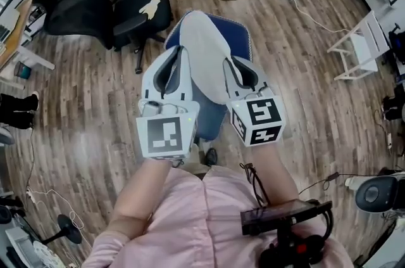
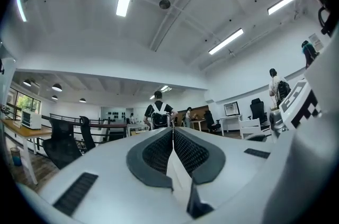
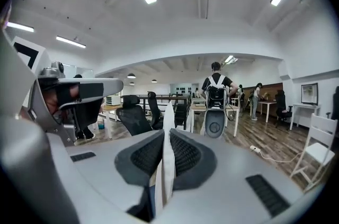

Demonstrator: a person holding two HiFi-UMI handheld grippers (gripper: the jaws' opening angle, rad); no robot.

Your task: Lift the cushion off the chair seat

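Left gripper (image 1: 178, 63), right gripper (image 1: 236, 68): pinch the cushion's (image 1: 206, 50) long sides with jaws closed tight, its length running away above the chair seat (image 1: 239, 36).

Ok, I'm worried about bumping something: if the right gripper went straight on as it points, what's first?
Past the cushion clamped in the right gripper, probably the grey chair with a person standing at it, slightly right of line; depth is unclear.

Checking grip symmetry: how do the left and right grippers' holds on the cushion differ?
The left gripper pinches the cushion at its left edge, the right gripper its right edge. Fabric rises past the right gripper's pads but sits low between the left gripper's. Both are shut on it.
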